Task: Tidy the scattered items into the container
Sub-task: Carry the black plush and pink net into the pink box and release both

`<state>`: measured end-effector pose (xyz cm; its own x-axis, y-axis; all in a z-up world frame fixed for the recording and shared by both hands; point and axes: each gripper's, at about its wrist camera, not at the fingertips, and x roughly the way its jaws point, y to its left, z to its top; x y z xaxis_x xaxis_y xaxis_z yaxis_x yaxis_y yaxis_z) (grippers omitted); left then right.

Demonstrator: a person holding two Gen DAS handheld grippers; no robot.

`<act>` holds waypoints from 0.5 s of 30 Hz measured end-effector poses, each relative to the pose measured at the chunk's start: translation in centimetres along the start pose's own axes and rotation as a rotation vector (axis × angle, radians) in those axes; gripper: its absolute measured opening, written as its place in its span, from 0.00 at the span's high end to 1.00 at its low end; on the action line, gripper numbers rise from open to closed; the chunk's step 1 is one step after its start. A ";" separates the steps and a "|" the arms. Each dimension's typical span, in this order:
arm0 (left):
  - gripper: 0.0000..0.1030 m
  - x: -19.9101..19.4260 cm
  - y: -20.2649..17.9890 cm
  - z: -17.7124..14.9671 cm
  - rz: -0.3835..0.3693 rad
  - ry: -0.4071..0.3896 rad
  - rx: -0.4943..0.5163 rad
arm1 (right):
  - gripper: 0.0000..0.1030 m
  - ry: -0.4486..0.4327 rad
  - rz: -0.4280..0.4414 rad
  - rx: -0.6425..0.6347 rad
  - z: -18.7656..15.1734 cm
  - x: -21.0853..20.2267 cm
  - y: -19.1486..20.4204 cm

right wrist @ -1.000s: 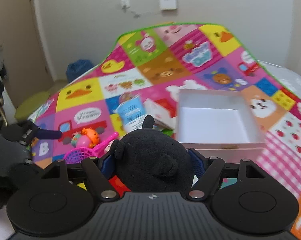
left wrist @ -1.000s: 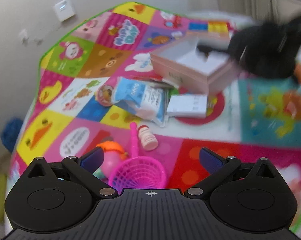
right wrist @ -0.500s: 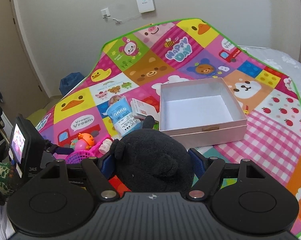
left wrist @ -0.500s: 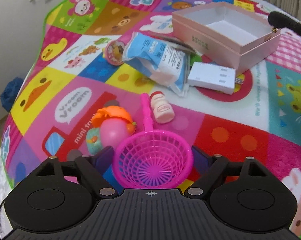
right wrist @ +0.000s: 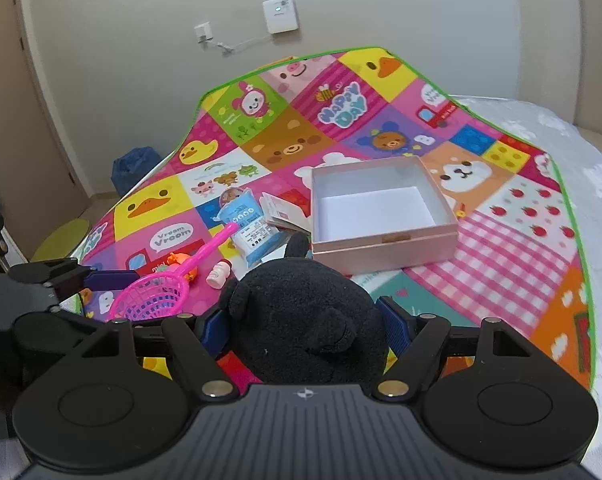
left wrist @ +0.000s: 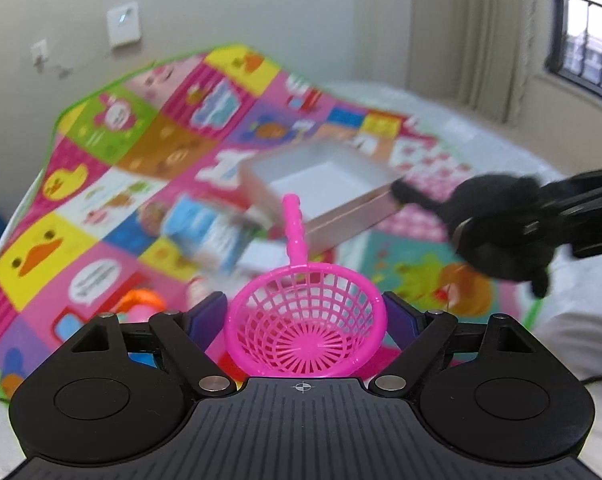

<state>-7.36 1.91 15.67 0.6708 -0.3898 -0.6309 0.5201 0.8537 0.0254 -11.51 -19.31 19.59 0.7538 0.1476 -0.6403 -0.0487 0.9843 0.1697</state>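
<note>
My left gripper (left wrist: 303, 312) is shut on the bowl of a pink plastic net scoop (left wrist: 305, 324), held above the mat with its handle pointing away toward the box. The scoop (right wrist: 153, 300) also shows at the lower left of the right wrist view. My right gripper (right wrist: 303, 320) is shut on a black plush toy (right wrist: 301, 320), in the air just short of the box's near wall. The plush (left wrist: 497, 228) hangs to the right of the box in the left wrist view. The open pink box (right wrist: 385, 246) sits on the play mat with nothing inside; its side wall (left wrist: 349, 220) looks blurred.
On the colourful play mat (right wrist: 341, 108), left of the box, lie a blue-white pouch (right wrist: 249, 228), a booklet (right wrist: 281, 216), a small pink bottle (right wrist: 217, 276) and an orange-pink toy (right wrist: 181, 260). A wall stands behind; white bedding (right wrist: 597, 208) lies right.
My left gripper closed on the pink scoop and lifted it off the mat, tilting upward. The right gripper, still shut on the plush, shifted a little in front of the box.
</note>
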 end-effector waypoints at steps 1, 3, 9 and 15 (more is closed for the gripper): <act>0.15 -0.4 -0.8 0.2 -0.010 -0.025 0.003 | 0.27 -0.005 -0.012 -0.001 -0.1 -0.4 -0.1; 0.15 -0.9 -2.0 0.5 -0.033 -0.060 0.002 | 0.26 -0.020 -0.044 -0.013 -0.2 -1.3 -0.2; 0.15 -0.6 -3.4 2.2 -0.065 -0.167 -0.001 | 0.26 -0.068 -0.107 -0.004 1.0 -3.8 -2.4; 0.15 2.6 -3.2 6.1 -0.055 -0.281 -0.003 | 0.26 -0.146 -0.110 0.053 4.3 -2.3 -5.4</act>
<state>-4.04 -3.94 18.71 0.7619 -0.5161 -0.3915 0.5589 0.8292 -0.0055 -10.21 -25.34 23.35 0.8401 0.0197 -0.5421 0.0711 0.9867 0.1462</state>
